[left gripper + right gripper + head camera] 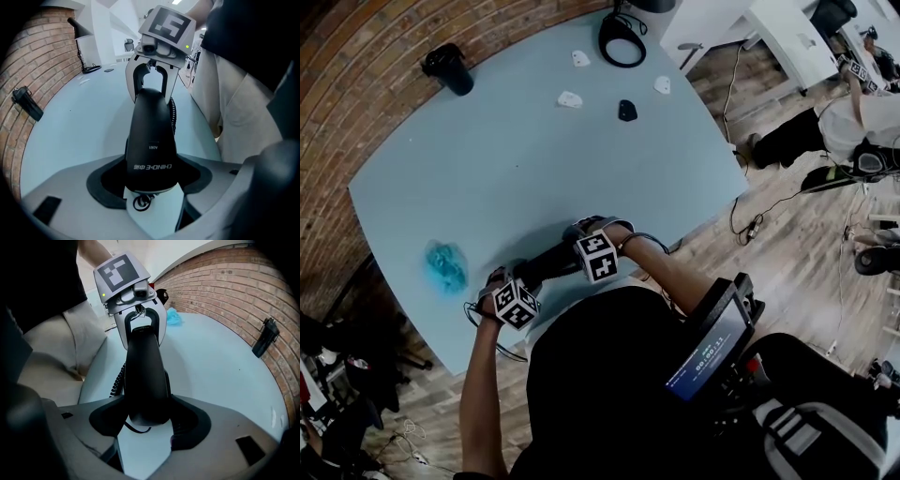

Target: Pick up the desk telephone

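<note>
Left gripper (152, 187) and right gripper (145, 420) each clench one end of the black handset (150, 126) over the blue table (534, 159)

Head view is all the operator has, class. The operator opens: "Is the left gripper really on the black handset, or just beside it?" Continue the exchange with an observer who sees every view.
Observer: It is on it. In the left gripper view, the left gripper has one end of the handset between its jaws, which are closed against its sides.
Operator: And the right one?
Observer: The right gripper is closed on the opposite end in the same way.
Operator: Is anything attached to it?
Observer: Yes, a coiled cord hangs alongside the handset.
</note>
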Demonstrator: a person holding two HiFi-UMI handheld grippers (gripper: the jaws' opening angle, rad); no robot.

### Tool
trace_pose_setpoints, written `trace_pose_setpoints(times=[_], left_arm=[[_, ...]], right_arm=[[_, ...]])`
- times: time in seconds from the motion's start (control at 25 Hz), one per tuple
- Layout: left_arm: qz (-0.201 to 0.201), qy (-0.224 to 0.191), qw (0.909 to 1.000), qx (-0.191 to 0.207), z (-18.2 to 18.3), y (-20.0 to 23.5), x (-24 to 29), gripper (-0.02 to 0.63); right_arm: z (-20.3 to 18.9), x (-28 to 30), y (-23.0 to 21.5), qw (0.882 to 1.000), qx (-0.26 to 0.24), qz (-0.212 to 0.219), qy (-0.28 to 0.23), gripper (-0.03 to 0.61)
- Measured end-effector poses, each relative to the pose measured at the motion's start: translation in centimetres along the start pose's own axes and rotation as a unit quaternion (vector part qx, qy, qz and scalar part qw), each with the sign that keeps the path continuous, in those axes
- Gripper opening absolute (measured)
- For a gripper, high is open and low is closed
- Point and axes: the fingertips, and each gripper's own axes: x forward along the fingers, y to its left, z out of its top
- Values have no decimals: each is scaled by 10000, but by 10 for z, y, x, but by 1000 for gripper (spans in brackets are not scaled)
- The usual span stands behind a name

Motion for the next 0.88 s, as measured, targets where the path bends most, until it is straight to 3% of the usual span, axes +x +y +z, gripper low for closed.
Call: trace_pose_setpoints(times=[0.88], left_arm=[[260,-584,9979,56,20,15,-33,324]], right_arm=[[18,-35,-15,9976,-3,-390,-566,282]])
